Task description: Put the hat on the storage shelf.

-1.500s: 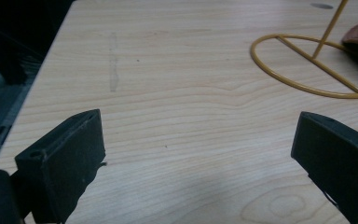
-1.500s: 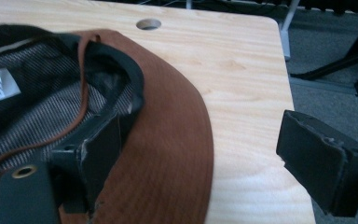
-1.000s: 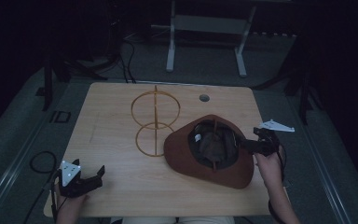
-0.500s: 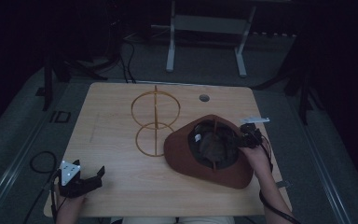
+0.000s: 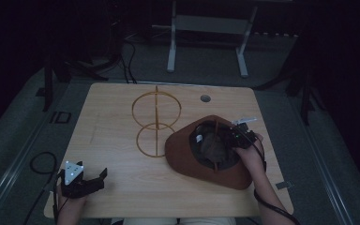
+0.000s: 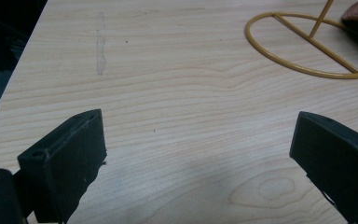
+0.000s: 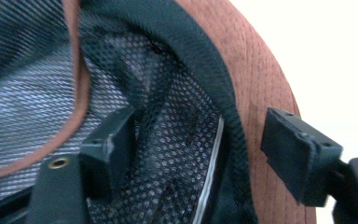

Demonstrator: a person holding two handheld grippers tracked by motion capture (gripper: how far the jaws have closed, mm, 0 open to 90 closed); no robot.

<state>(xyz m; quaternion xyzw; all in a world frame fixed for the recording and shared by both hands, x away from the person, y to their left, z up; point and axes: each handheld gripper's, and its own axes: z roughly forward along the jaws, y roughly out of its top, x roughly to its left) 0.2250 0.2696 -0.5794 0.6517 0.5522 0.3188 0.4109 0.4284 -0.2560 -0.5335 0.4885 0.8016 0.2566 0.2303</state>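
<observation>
Brown suede hat point(image 5: 208, 152): lies crown-down, opening upward, on the right half of the wooden table point(image 5: 122, 183), just right of the yellow wire stand point(image 5: 156, 123) and touching or overlapping its base ring at the hat's left edge.
Hat interior: black mesh lining point(image 7: 168, 154) and a dark inner band show in the right gripper view; brim edge runs between the jaws.
Right gripper point(image 5: 233, 139): poised at the right side of the hat's opening, jaws parted, one inside against the mesh, the other outside over the brim. Not clamped on anything yet.
Left gripper point(image 5: 86, 183): rests at the near left corner of the table, jaws spread wide, nothing between them, well apart from the hat.
Step in hand: judged to be taking a grip on the hat's rim.
Next move calls for: closing the jaws squarely on band and brim together, then lifting without letting the soft brim fold; the stand is the likely destination.
Hard to make out: the room is dim; the stand's top ring point(image 5: 156, 108) is thin and faint. Crown shape is hidden beneath the hat. A small round fitting point(image 5: 205, 98) at the far edge cannot be identified. The right gripper view is blurred at the outer jaw.
</observation>
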